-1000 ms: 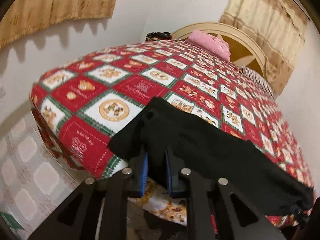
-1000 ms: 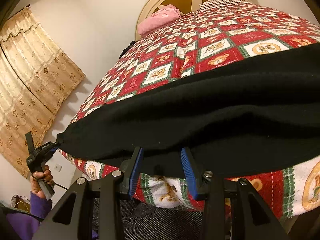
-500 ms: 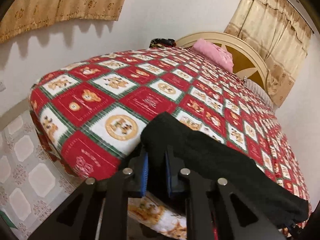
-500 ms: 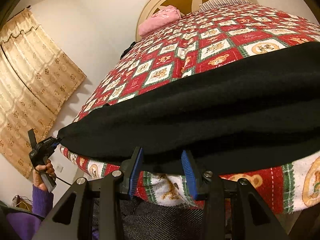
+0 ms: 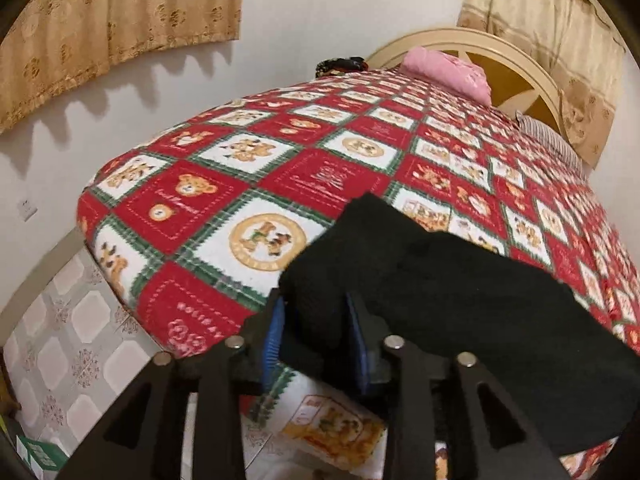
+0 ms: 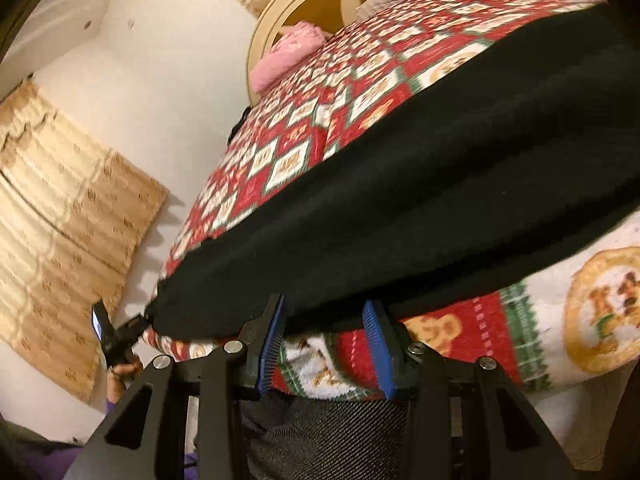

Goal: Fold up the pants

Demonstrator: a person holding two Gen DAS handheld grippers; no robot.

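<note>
The black pants (image 5: pixel 460 304) lie along the near edge of the bed (image 5: pixel 224 200), on the red patterned cover, and a part hangs a little over the side. My left gripper (image 5: pixel 316 332) has just been opening; one end of the pants is between its jaws, but the pads do not seem to press it now. My right gripper (image 6: pixel 326 344) stands partly open below the long edge, with only the cover between its jaws. I judge the cloth soft, thick and light, not slippery, so it will sag if I lift it. It is best to take it at the corners. Behind the pants the cover is free up to the pink pillow (image 5: pixel 448 68).
</note>
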